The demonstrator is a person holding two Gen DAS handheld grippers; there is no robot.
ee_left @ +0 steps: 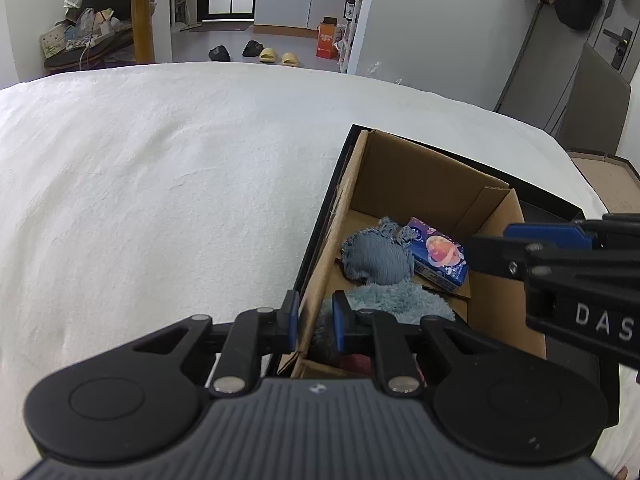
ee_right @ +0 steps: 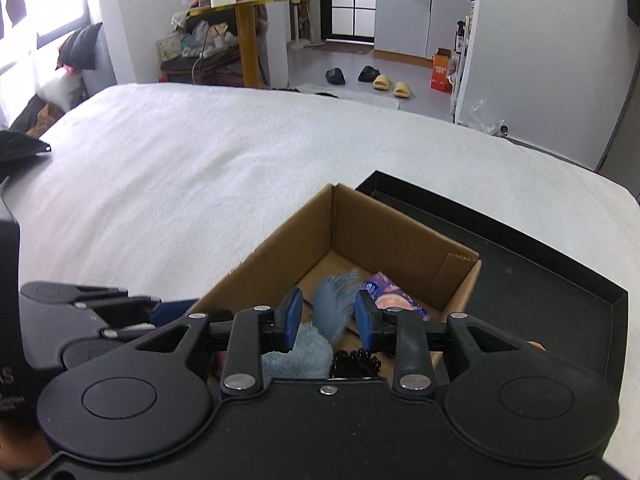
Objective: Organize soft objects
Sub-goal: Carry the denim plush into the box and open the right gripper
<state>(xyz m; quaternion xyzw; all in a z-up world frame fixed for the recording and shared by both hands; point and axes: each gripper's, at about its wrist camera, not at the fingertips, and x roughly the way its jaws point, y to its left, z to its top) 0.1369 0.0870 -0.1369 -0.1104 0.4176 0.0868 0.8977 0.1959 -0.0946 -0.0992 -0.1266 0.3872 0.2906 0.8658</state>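
Observation:
An open cardboard box (ee_left: 420, 172) stands in a black tray (ee_right: 540, 288) on the white bed. Inside lie a grey-blue knitted piece (ee_left: 376, 256), a fluffy light-blue plush (ee_left: 400, 300) and a purple tissue pack (ee_left: 440, 256). My left gripper (ee_left: 316, 322) straddles the box's left wall with its jaws close together around the cardboard edge. My right gripper (ee_right: 328, 314) is open above the box, over the light-blue plush (ee_right: 304, 352) and a blue fuzzy piece (ee_right: 334, 300); it holds nothing. The purple pack (ee_right: 396, 296) lies beyond it. A black beaded item (ee_right: 354, 362) lies near its base.
The white bedspread (ee_left: 160, 180) spreads left and ahead. Beyond the bed's far edge are slippers (ee_left: 276, 56), an orange carton (ee_left: 326, 42), a yellow table (ee_left: 140, 8) with clutter and grey cabinets. A dark object (ee_right: 20, 146) lies at the bed's left edge.

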